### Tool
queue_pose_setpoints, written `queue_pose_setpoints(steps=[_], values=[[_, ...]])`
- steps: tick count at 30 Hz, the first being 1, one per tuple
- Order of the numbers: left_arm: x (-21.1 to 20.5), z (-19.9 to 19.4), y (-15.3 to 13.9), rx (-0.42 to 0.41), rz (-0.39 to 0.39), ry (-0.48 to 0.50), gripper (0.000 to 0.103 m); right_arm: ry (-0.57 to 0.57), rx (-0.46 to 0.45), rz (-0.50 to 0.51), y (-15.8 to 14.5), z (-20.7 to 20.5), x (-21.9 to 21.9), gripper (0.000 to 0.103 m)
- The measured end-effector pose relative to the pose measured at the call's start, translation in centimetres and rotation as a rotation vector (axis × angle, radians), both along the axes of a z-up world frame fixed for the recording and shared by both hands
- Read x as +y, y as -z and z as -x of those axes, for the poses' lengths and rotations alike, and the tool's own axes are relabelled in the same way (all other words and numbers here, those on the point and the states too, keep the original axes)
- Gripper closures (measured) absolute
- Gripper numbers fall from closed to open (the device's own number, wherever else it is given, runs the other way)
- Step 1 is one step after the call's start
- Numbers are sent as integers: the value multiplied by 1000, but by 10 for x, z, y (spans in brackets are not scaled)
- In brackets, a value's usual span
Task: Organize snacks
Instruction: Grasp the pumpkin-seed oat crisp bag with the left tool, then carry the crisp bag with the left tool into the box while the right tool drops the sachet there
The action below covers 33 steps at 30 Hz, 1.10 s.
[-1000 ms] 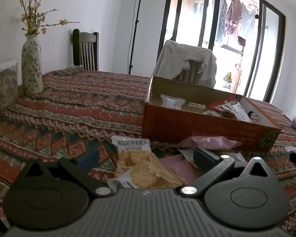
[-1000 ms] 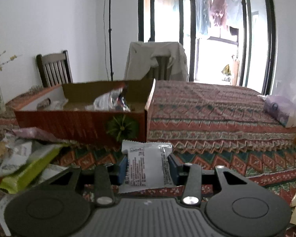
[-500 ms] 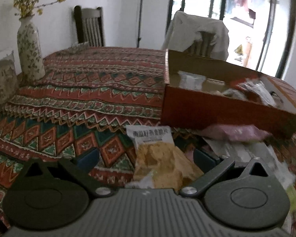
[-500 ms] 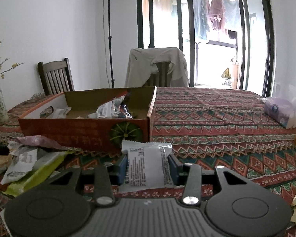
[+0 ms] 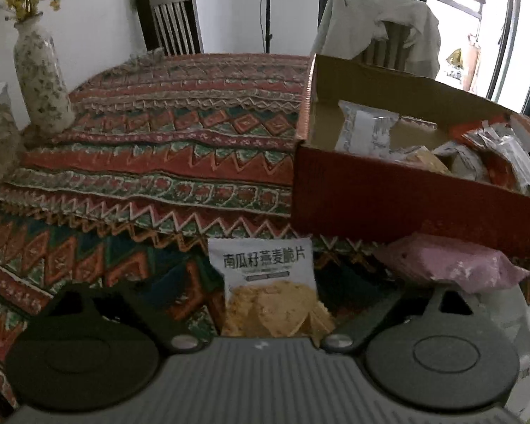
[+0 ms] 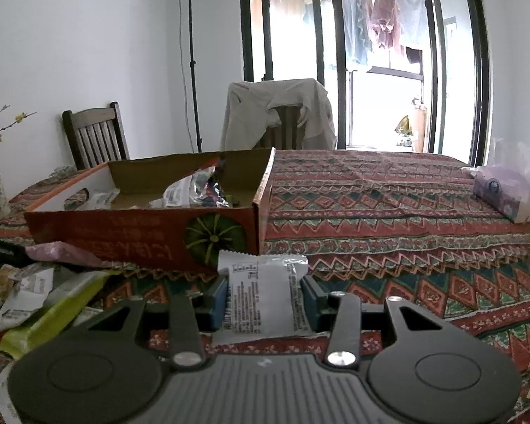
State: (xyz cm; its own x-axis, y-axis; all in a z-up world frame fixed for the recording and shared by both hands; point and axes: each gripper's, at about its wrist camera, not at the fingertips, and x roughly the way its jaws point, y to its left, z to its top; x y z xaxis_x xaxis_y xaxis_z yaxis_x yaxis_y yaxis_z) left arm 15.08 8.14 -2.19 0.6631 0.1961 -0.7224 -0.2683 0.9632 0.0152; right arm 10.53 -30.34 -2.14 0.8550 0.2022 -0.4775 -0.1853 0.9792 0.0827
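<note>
A crisp packet, white on top with yellow crisps pictured below, lies on the patterned cloth between the fingers of my left gripper. Its jaws are closing and stand clear of the packet's sides. My right gripper is shut on a white snack packet, held just in front of the red cardboard box. The box holds several wrapped snacks. A pink packet lies against its front wall.
More loose packets, one of them green, lie left of the right gripper. A flowered vase stands far left and a tissue pack far right. Two chairs, one draped with a jacket, stand behind the table.
My left gripper has come down and in over the crisp packet, which now sits centred between narrower jaws. The right gripper has kept its grip and hardly moved.
</note>
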Motion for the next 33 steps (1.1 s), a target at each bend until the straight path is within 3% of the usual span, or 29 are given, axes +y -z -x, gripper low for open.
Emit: queue_pose_setpoints(steps=[2,3,7,16,33], values=[[-3,3,-1,-11,-1,9,30,-5,2,-4,1,0,0,60],[-4,4,-2,-17,-5,9,43,-7,3,-6,2,0,-1,60],[-4,6,-4,-31,6,17,53,-12,3,-14,3,1,-2,60],[5,20,-16,-107,22,-2,58,-8,-6,-17,1,4,-5,60],[-10,38,-84,-349,20,58,58,-35,-125,-7,-38,-1,16,60]])
